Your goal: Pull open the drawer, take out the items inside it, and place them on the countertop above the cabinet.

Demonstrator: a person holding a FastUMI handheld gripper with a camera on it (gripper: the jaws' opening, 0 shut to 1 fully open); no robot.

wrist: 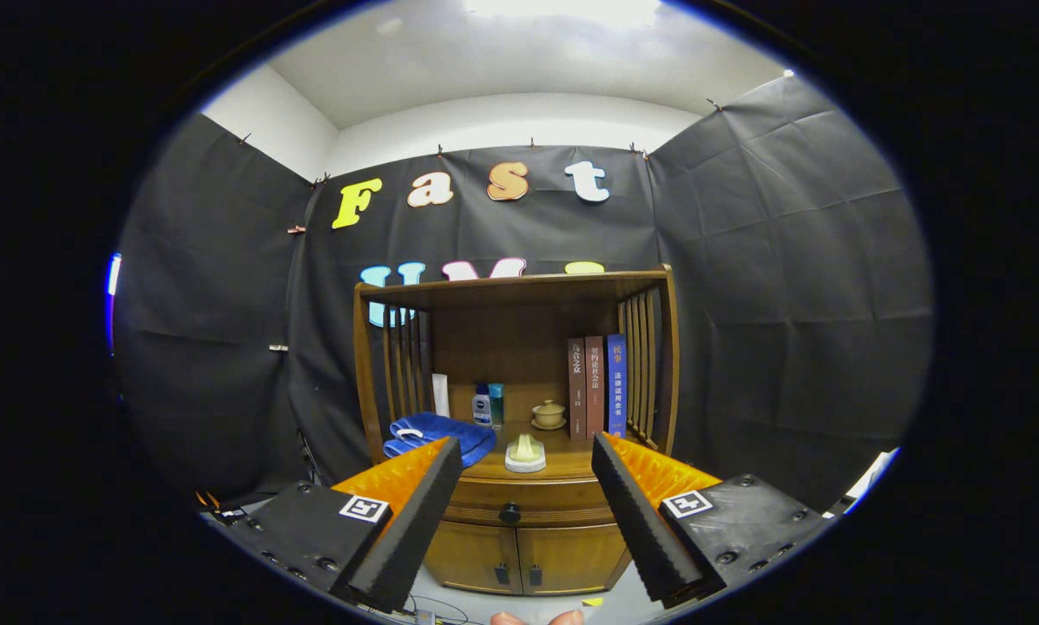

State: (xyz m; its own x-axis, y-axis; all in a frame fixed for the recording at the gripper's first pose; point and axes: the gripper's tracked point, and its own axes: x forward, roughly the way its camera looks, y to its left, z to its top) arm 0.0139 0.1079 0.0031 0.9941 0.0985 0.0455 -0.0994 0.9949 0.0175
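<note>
**user1:** Gripper view question: why do the tongs point(526, 508) hang so far back from the cabinet point(519, 529)? They're spread wide and released, nothing between them.

**user2:** Probably lining up. The drawer point(528, 496) sits shut under the desk point(562, 464), its dark knob point(509, 513) framed right between the two fingers, beyond the tips. Wide jaws would leave room to close around that knob.

**user1:** And the items?

**user2:** Can't see inside a shut drawer. The desk carries a blue cloth point(437, 434), a pale dish point(525, 453), bottles point(488, 404), a small lidded pot point(549, 414) and books point(597, 386). That fits either a drawer waiting to be pulled or one emptied and pushed back.
</note>
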